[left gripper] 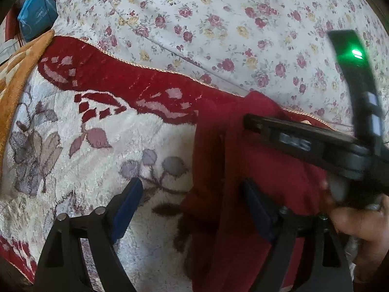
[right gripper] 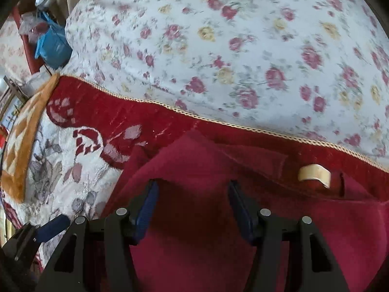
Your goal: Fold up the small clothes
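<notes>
A small dark red garment (left gripper: 245,194) lies on a plush white and red floral blanket (left gripper: 97,150). In the left wrist view my left gripper (left gripper: 192,199) is open, its blue pads either side of the garment's left edge. The right gripper's body (left gripper: 316,146) crosses over the garment at the right, held by a hand. In the right wrist view my right gripper (right gripper: 193,209) is open just above the red garment (right gripper: 194,255), whose cream neck label (right gripper: 314,174) shows at the right. A left gripper's blue fingertip (right gripper: 52,227) shows at lower left.
A rose-patterned white sheet (left gripper: 218,24) covers the bed beyond the blanket's red border (right gripper: 145,116). An orange patterned blanket (left gripper: 17,77) lies at the left edge. A blue bag (left gripper: 36,17) and clutter sit off the bed at the upper left.
</notes>
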A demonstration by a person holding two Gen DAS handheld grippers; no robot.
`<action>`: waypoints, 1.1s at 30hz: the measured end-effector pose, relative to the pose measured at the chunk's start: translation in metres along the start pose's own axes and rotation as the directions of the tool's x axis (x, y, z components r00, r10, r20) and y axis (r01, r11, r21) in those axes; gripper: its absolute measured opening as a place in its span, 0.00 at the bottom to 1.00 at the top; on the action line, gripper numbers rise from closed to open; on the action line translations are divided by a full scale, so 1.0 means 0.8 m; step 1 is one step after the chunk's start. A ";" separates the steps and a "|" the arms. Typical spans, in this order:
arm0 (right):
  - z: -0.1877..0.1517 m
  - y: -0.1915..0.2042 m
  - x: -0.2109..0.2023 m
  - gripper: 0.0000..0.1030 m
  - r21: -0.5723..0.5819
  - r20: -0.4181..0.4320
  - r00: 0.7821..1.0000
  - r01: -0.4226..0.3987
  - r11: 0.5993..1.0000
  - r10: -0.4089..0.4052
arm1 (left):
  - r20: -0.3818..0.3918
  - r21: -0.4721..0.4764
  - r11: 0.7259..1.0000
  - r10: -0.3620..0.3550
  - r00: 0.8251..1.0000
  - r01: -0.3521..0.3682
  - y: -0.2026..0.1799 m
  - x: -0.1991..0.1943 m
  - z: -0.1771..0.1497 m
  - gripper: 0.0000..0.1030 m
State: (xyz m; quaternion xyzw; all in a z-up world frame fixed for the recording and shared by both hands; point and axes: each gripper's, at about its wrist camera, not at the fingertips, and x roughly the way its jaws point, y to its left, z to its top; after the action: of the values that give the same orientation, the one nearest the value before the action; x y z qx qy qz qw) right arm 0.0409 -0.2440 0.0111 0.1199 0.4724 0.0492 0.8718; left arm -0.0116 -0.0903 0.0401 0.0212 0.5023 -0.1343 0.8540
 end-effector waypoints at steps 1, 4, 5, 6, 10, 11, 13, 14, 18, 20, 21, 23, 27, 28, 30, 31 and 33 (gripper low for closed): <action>0.004 0.003 0.010 0.63 0.009 -0.009 1.000 0.002 1.000 -0.002 | 0.000 0.001 1.000 0.001 1.000 -0.001 0.000 0.000 0.001 0.81; 0.015 0.005 0.037 0.63 0.024 -0.044 0.999 0.021 0.999 -0.020 | 0.000 0.006 1.000 0.007 1.000 -0.007 -0.002 0.001 0.002 0.81; 0.017 0.003 0.039 0.65 0.027 -0.046 0.999 0.024 0.999 -0.023 | -0.001 0.006 1.000 0.009 1.000 -0.009 -0.002 0.002 0.002 0.81; 0.019 0.003 0.042 0.65 0.033 -0.048 0.999 0.026 0.999 -0.025 | -0.003 0.006 1.000 0.010 1.000 -0.010 -0.002 0.003 0.002 0.81; 0.014 -0.011 0.023 0.65 0.068 -0.035 0.999 -0.018 0.998 0.020 | -0.007 0.005 1.000 0.009 1.000 -0.009 -0.003 0.005 0.002 0.82; 0.009 -0.019 0.013 0.65 0.076 -0.027 0.999 -0.028 0.997 0.031 | -0.008 0.005 1.000 0.008 1.000 -0.008 -0.003 0.005 0.001 0.82; -0.006 -0.038 -0.013 0.66 0.082 -0.002 1.000 -0.020 0.996 0.020 | -0.009 0.004 1.000 0.006 1.000 -0.006 -0.002 0.004 0.000 0.82; -0.017 -0.053 -0.029 0.66 0.085 0.014 1.000 -0.007 0.996 0.006 | -0.010 0.002 1.000 0.003 1.000 -0.003 -0.001 0.003 0.000 0.82; -0.052 -0.130 -0.091 0.67 0.135 0.070 0.992 0.091 0.987 -0.101 | -0.015 -0.016 1.000 -0.005 1.000 0.005 0.001 0.003 -0.001 0.83; -0.064 -0.175 -0.118 0.67 0.208 0.098 0.979 0.155 0.966 -0.178 | -0.010 -0.021 1.000 0.004 1.000 -0.005 0.000 0.004 -0.002 0.86; -0.070 -0.200 -0.128 0.67 0.260 0.105 0.973 0.171 0.950 -0.204 | -0.006 -0.022 1.000 0.010 1.000 -0.010 0.000 0.004 -0.002 0.86; -0.081 -0.249 -0.132 0.67 0.362 0.045 0.952 0.266 0.894 -0.302 | -0.001 -0.021 1.000 0.019 1.000 -0.019 -0.002 0.006 -0.003 0.87; -0.094 -0.294 -0.110 0.67 0.426 0.011 0.957 0.258 0.867 -0.290 | -0.003 -0.024 0.999 0.025 1.000 -0.026 -0.003 0.009 -0.003 0.89; -0.088 -0.285 -0.108 0.67 0.392 -0.005 0.946 0.299 0.870 -0.323 | -0.002 -0.021 0.999 0.029 1.000 -0.029 -0.004 0.009 -0.002 0.89; -0.077 -0.265 -0.110 0.67 0.337 -0.015 0.934 0.340 0.878 -0.356 | 0.001 -0.015 0.999 0.033 0.999 -0.033 -0.004 0.007 -0.002 0.89; -0.072 -0.248 -0.119 0.67 0.313 0.012 0.942 0.315 0.896 -0.336 | 0.002 -0.017 0.999 0.032 0.999 -0.032 -0.004 0.006 -0.002 0.89; -0.066 -0.221 -0.131 0.69 0.294 0.056 0.962 0.240 0.925 -0.267 | 0.003 -0.023 0.999 0.022 1.000 -0.022 -0.001 0.003 -0.003 0.89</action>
State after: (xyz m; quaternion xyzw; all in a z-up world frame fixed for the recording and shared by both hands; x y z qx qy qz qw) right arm -0.0661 -0.4273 0.0234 0.1841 0.4443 -0.1381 0.8658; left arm -0.0123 -0.0911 0.0367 0.0166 0.5020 -0.1191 0.8565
